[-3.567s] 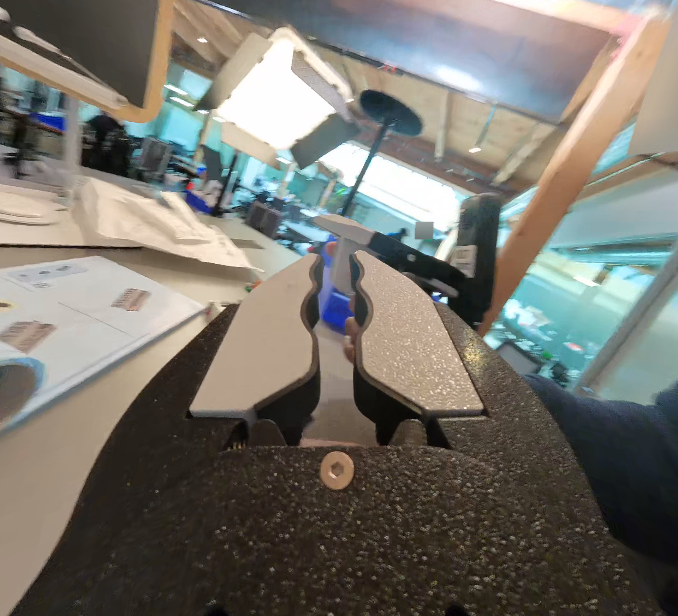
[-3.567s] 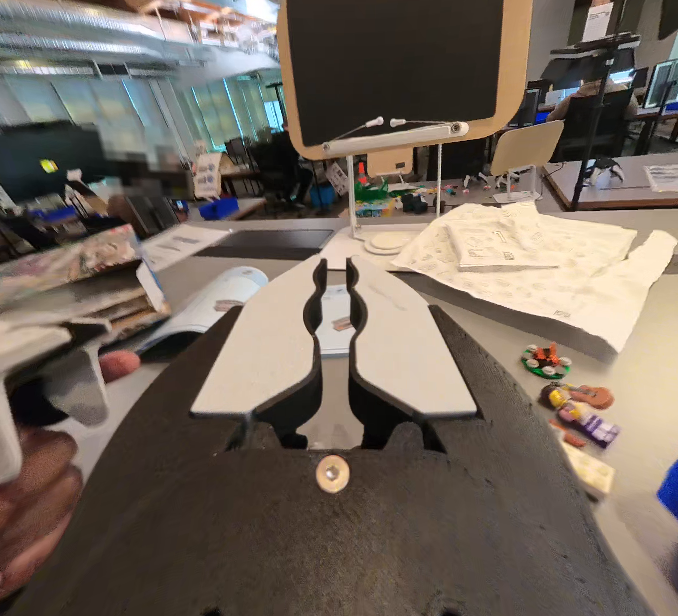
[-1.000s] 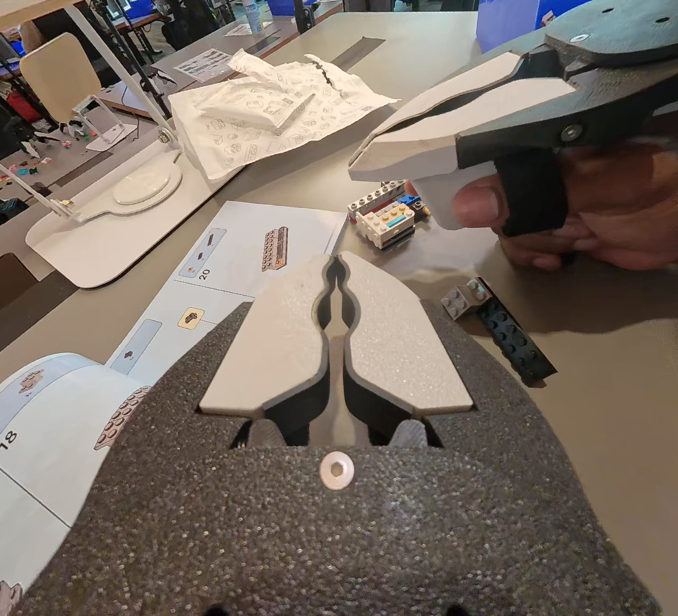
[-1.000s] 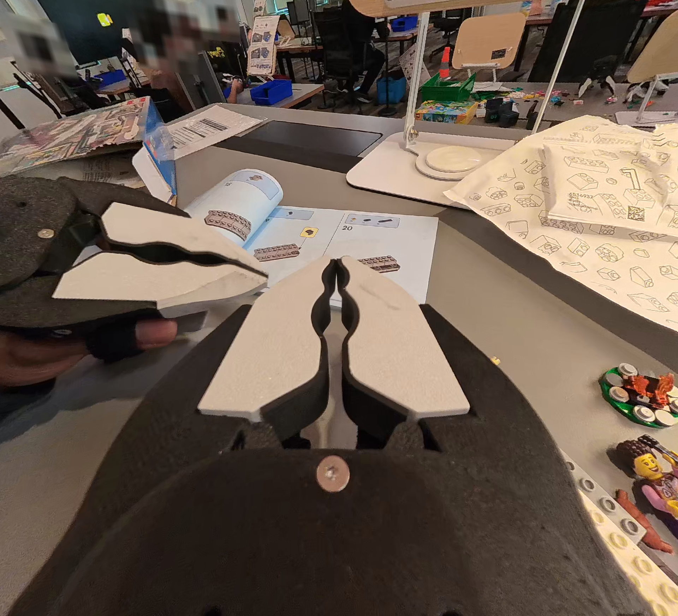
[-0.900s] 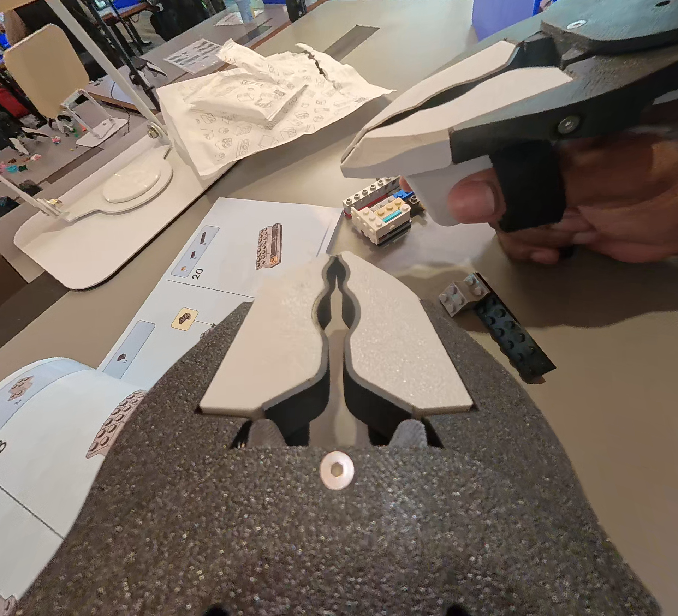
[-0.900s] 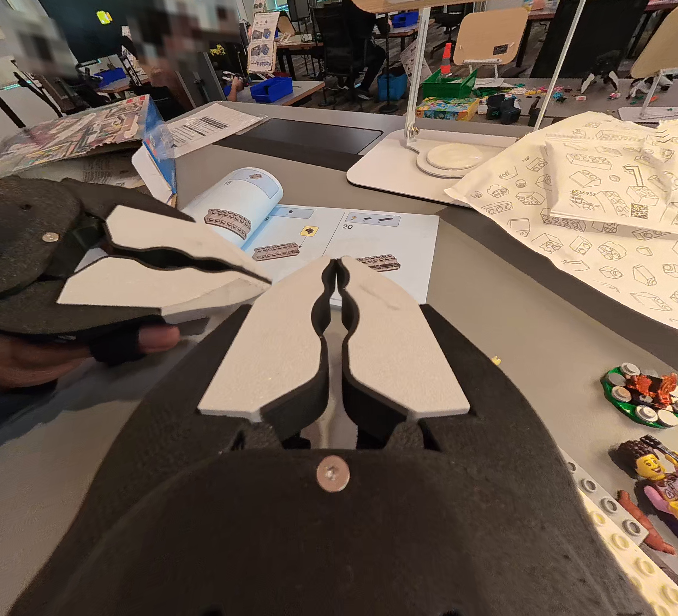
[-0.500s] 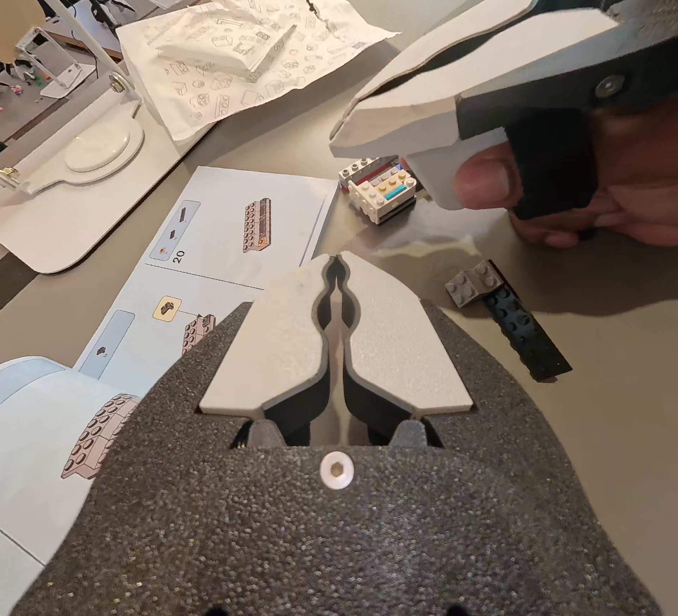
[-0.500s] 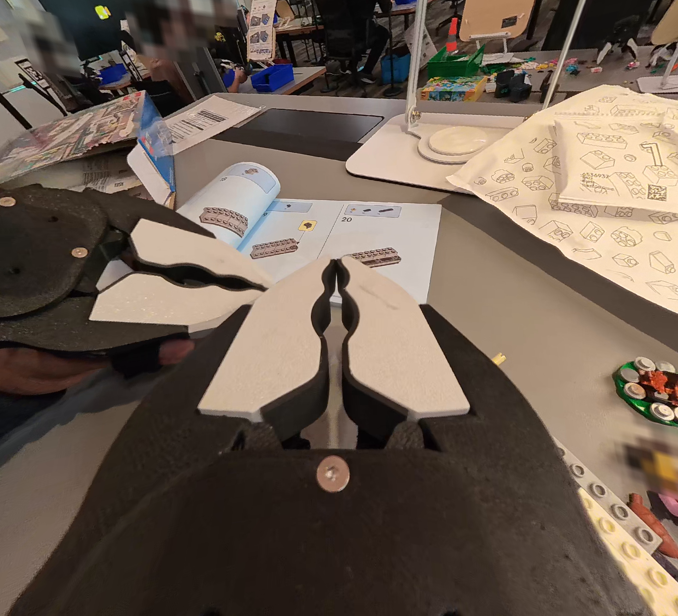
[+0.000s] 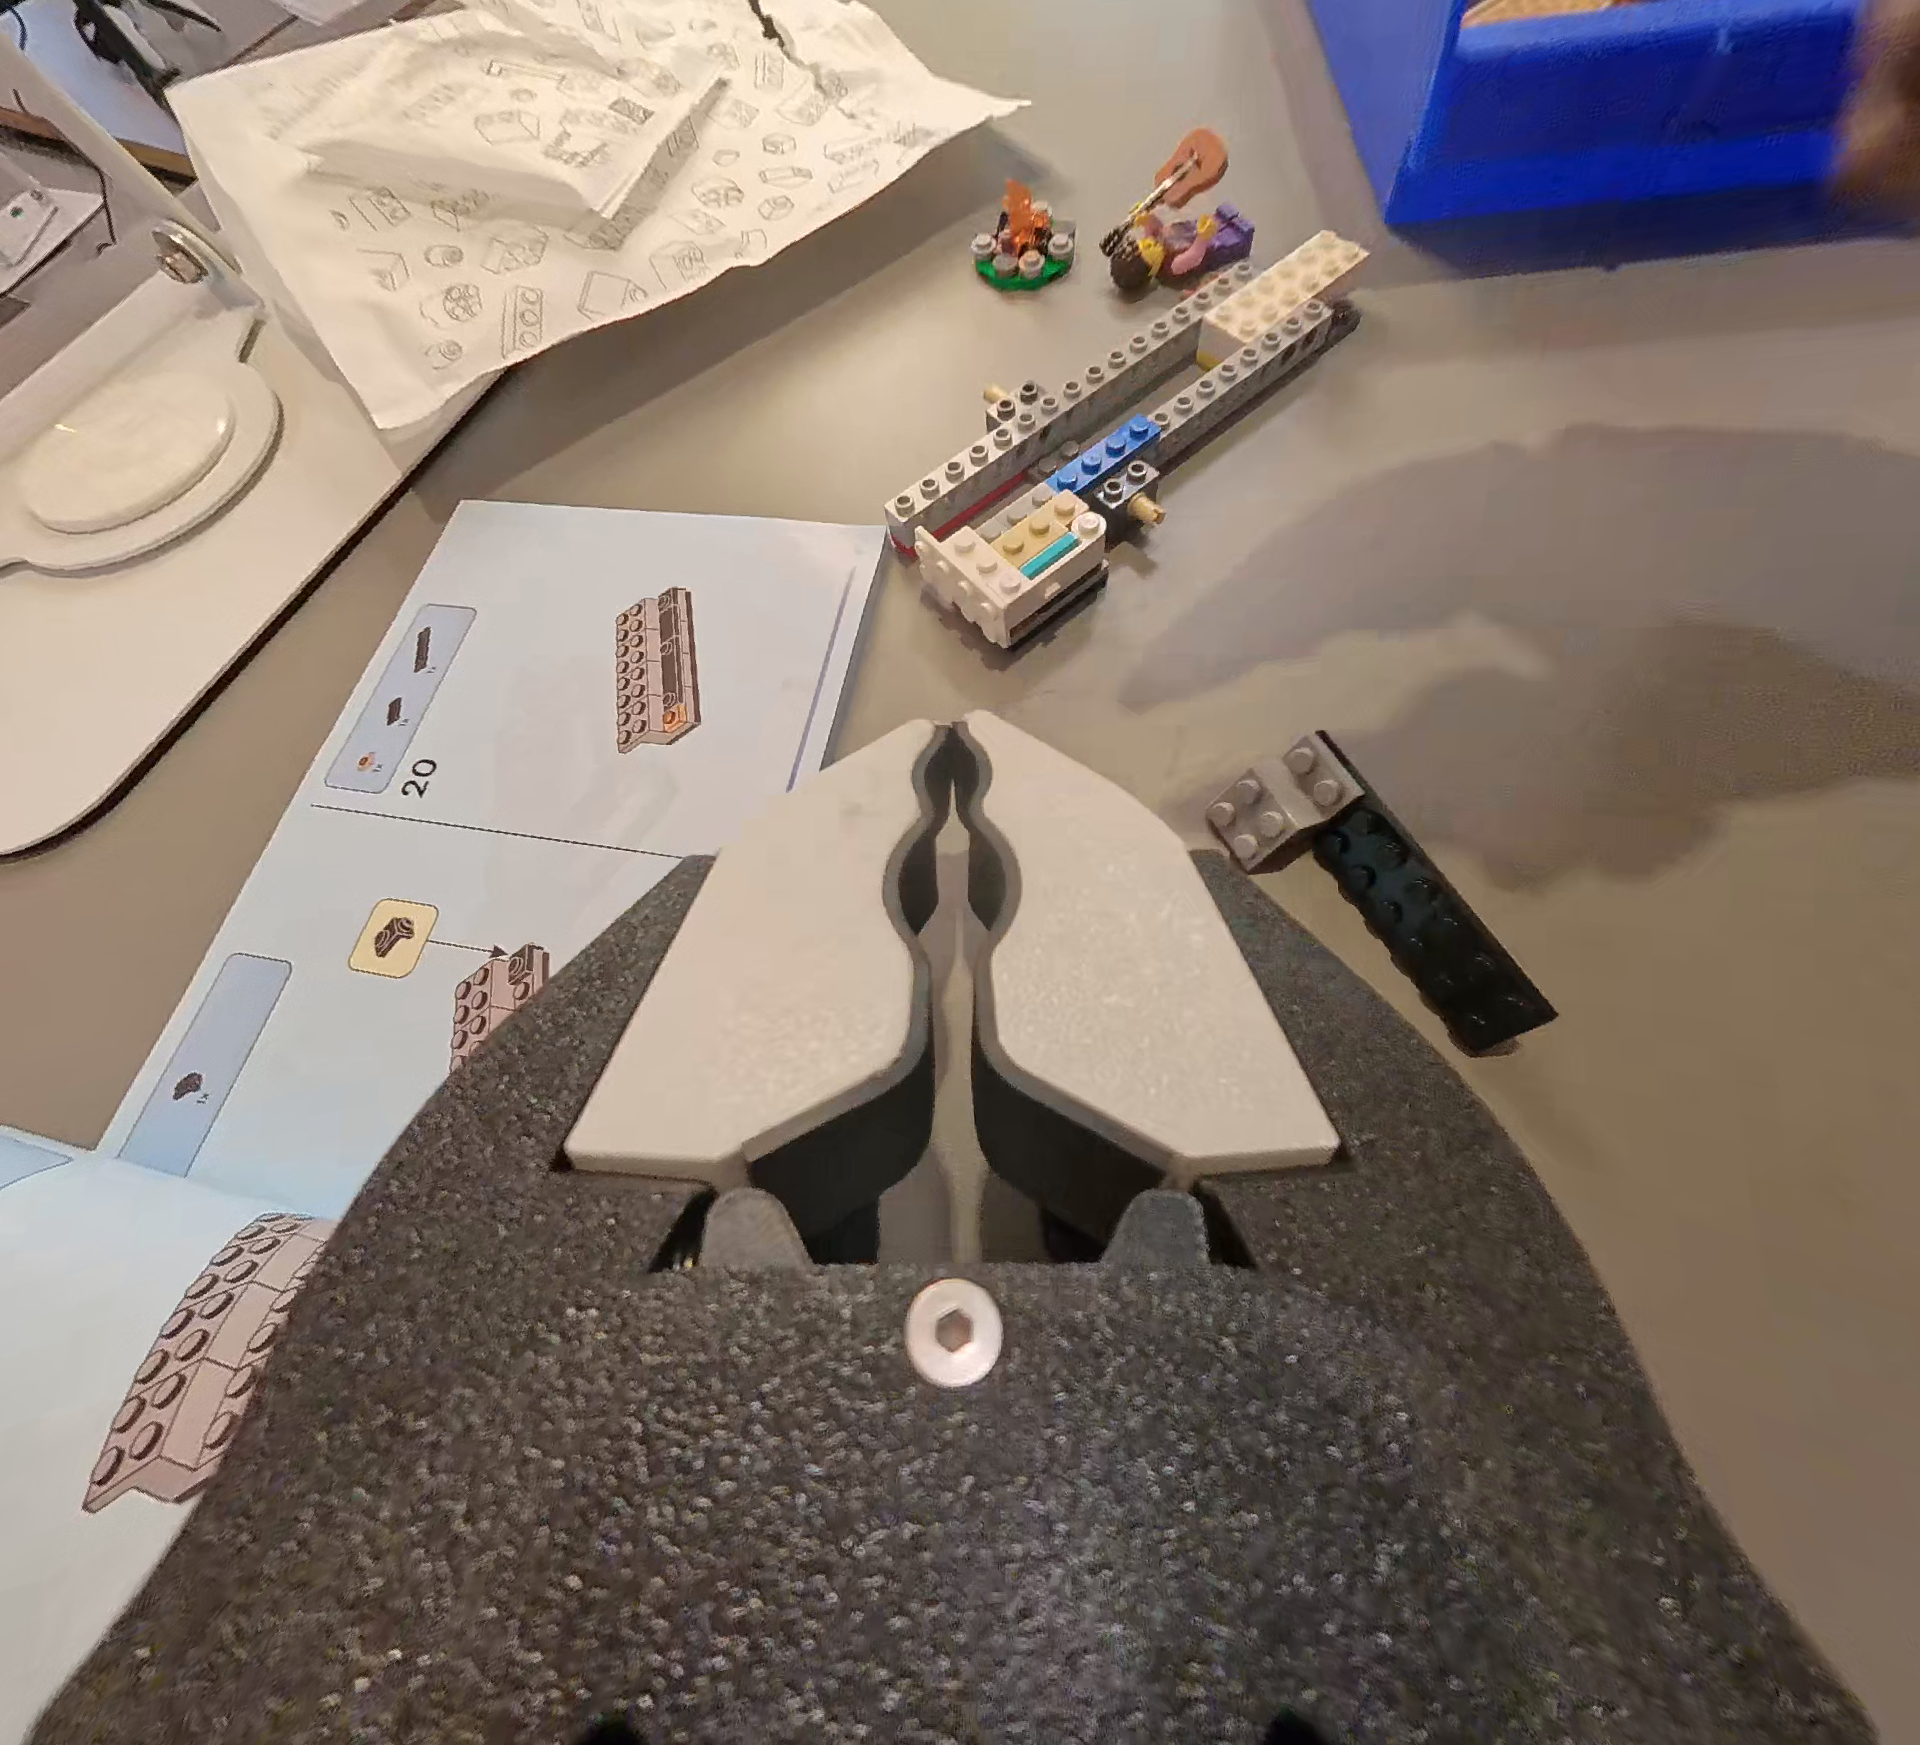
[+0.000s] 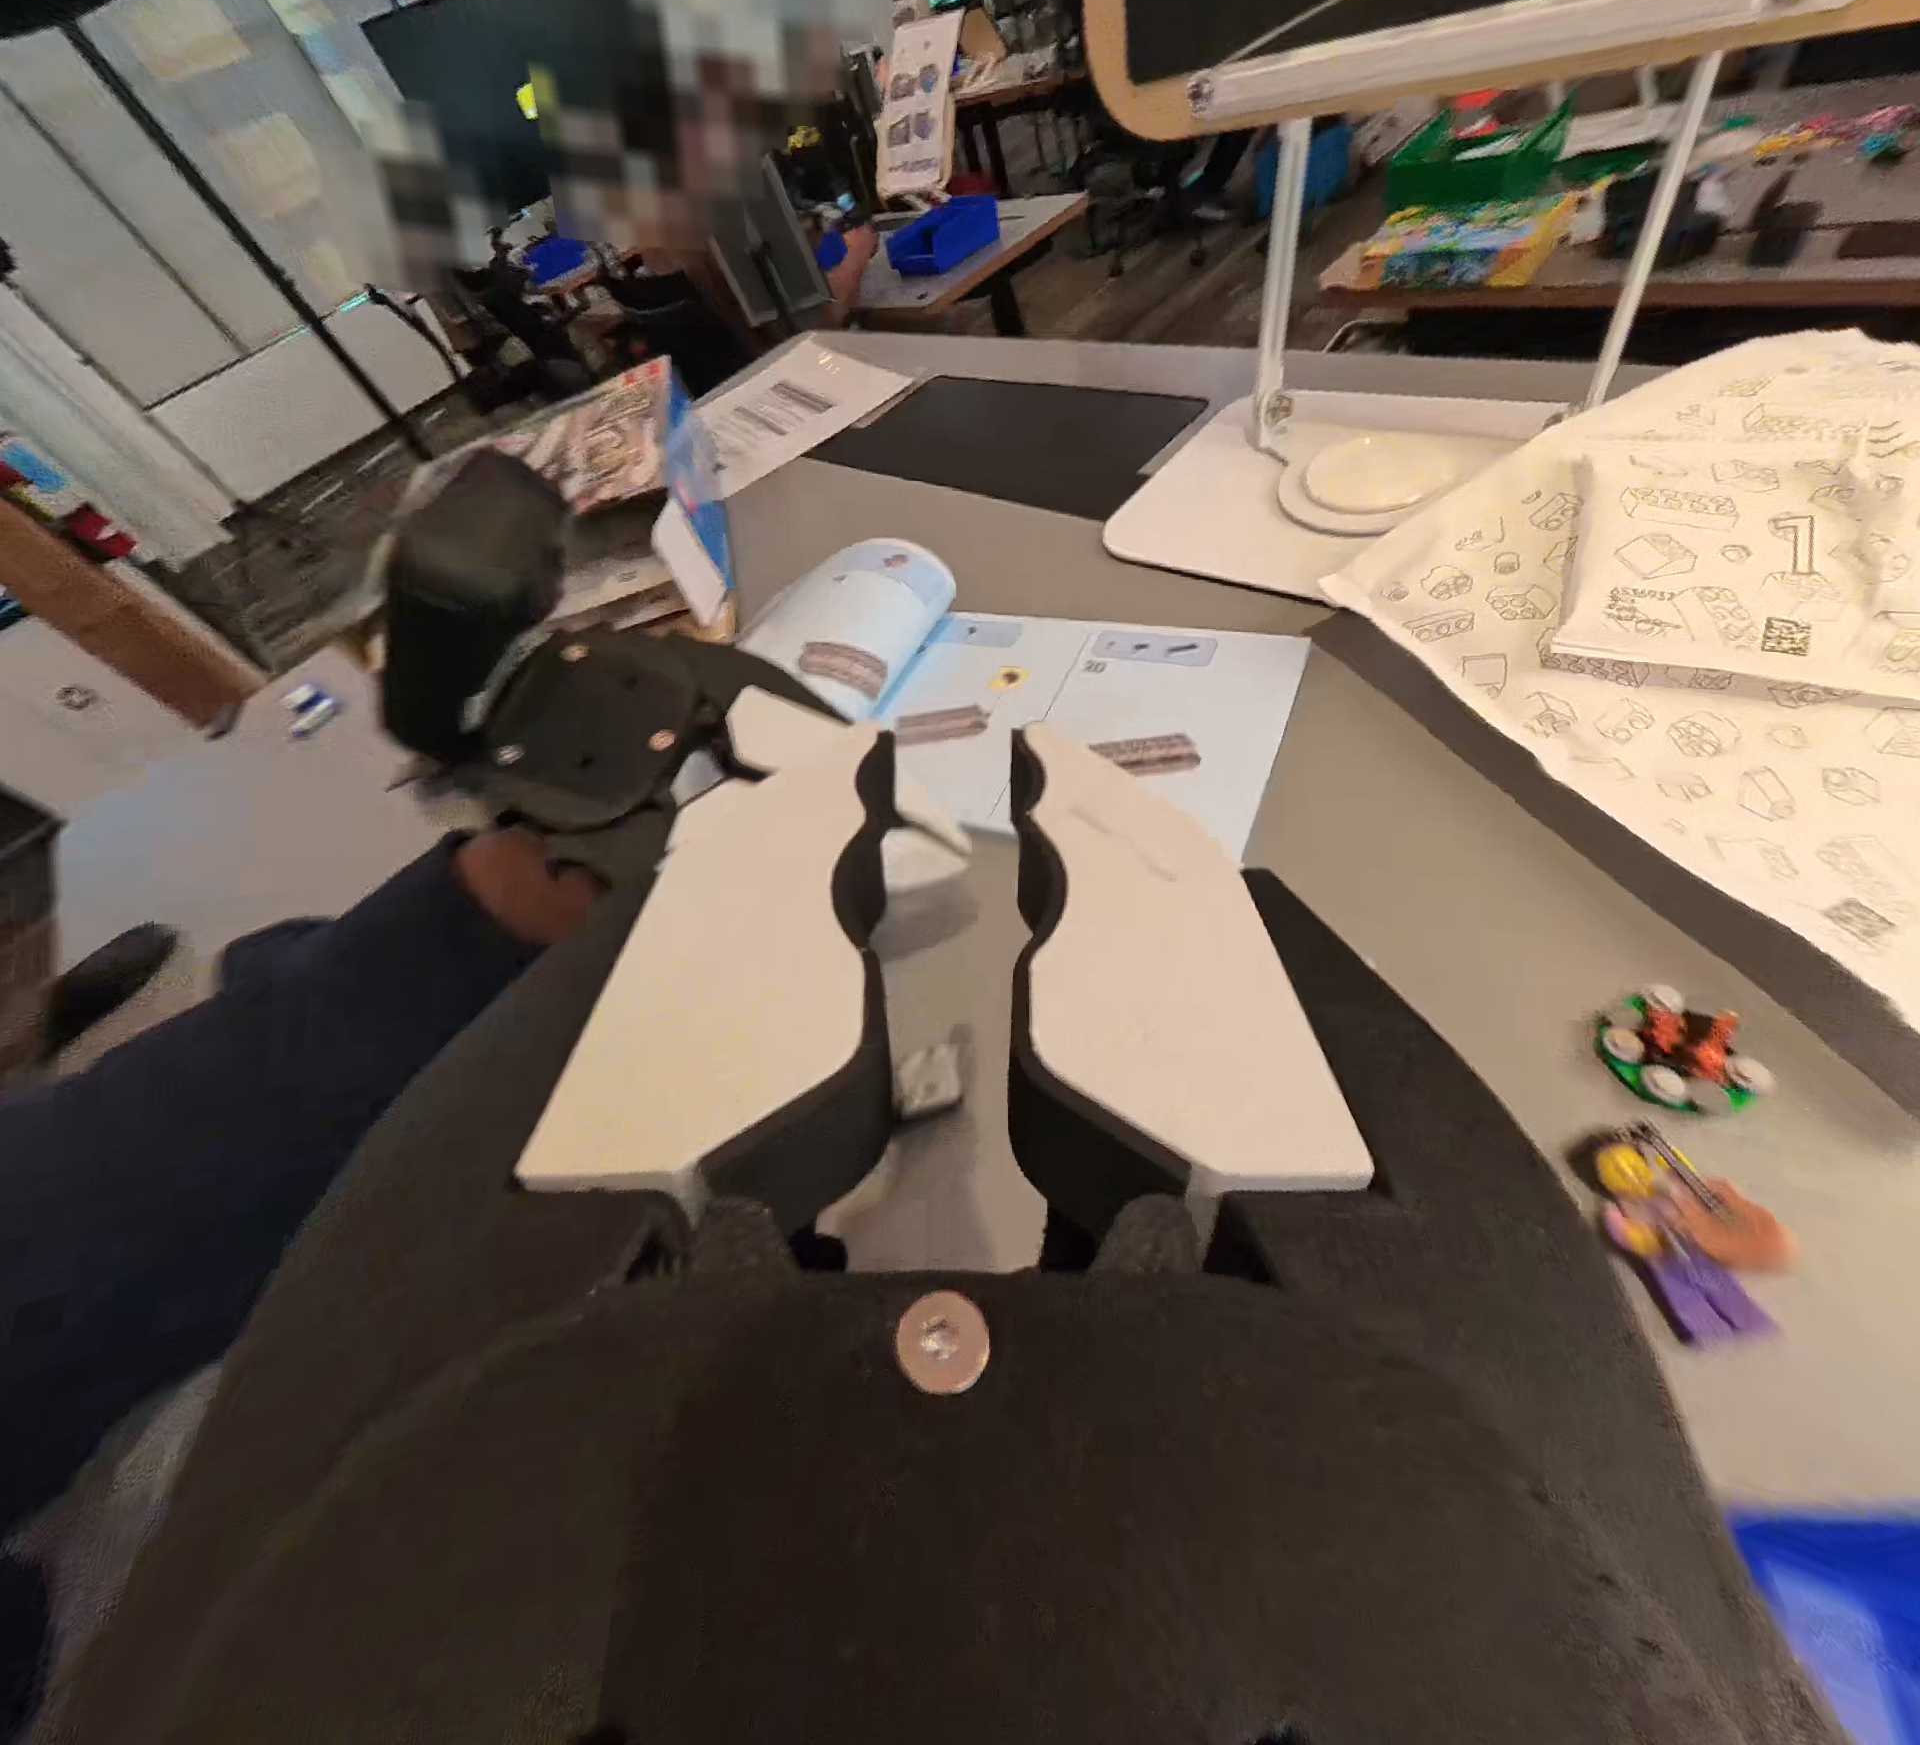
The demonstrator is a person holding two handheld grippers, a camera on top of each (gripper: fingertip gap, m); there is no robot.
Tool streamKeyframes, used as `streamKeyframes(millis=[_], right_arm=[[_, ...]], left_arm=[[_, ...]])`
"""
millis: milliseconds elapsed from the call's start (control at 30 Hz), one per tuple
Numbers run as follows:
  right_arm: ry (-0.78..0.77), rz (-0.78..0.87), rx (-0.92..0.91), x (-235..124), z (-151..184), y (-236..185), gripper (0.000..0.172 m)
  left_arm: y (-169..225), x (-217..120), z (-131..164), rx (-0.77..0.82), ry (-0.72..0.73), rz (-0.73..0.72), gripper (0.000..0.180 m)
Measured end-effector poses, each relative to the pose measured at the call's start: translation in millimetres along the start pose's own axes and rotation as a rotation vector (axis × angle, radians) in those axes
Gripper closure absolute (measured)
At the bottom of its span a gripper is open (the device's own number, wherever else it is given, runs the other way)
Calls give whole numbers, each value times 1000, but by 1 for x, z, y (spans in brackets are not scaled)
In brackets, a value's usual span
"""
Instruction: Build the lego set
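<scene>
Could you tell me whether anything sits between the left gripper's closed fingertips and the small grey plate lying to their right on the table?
Nothing visible does. The left gripper is shut and empty, and only bare table separates it from the grey plate, which overlaps the end of a long black plate.

Open-plan office workshop, desks (image 10: 966,241), monitor (image 10: 499,43), glass partitions (image 10: 156,137)

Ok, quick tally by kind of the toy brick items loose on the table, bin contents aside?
Long brick assembly: 1
Grey plate on black plate: 1
Round green campfire piece: 1
Minifigure with guitar: 1
Total: 4
</scene>
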State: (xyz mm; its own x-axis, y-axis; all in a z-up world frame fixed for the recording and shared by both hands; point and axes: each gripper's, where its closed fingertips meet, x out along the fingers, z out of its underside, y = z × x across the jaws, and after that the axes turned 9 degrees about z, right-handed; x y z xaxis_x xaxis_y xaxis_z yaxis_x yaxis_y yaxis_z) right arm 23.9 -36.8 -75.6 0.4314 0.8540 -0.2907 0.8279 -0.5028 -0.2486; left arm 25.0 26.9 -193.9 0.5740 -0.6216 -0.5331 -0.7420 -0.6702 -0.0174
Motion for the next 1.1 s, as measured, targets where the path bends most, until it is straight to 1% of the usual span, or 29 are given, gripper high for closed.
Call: streamKeyframes(millis=[67, 100, 133, 200, 233, 267, 333, 400, 433, 567, 767, 833, 1000, 1100], right_arm=[[-57, 5, -103, -55, -11, 10, 149], [-105, 51, -195, -81, -16, 28, 149], [-173, 108, -293, -105, -17, 53, 149], [-362, 196, -468, -141, -9, 120, 149], [-455, 199, -538, -151, 0, 153, 147], [-537, 164, -572, -157, 13, 180, 145], [-684, 68, -577, -161, 41, 216, 144], [-768, -17, -704, -159, 63, 236, 144], [-814, -48, -747, -159, 73, 244, 140], [-907, -120, -858, -156, 99, 264, 137], [-1011, -136, -1021, -152, 115, 280, 138], [-1052, -141, -1064, -153, 118, 286, 141], [-1092, -171, -1096, -149, 124, 287, 149], [-1132, -171, -1099, -147, 127, 288, 150]], left_arm=[[1, -3, -3, -2, 28, 5, 180], [1, -3, -4, 2, 35, 5, 180], [1, -4, -4, 5, 36, 6, 180], [3, -3, -3, 9, 30, 13, 180], [3, -3, -4, 11, 32, 14, 180], [4, -3, -4, 14, 34, 15, 180], [4, -3, -4, 19, 32, 16, 180], [4, -3, -4, 17, 32, 18, 180], [4, -3, -4, 16, 35, 17, 180], [4, -3, -4, 20, 33, 17, 180], [6, -3, -4, 36, 35, 16, 180], [6, -4, -5, 35, 43, 16, 180], [8, -5, -5, 35, 42, 18, 180], [9, -6, -5, 32, 49, 22, 180]])
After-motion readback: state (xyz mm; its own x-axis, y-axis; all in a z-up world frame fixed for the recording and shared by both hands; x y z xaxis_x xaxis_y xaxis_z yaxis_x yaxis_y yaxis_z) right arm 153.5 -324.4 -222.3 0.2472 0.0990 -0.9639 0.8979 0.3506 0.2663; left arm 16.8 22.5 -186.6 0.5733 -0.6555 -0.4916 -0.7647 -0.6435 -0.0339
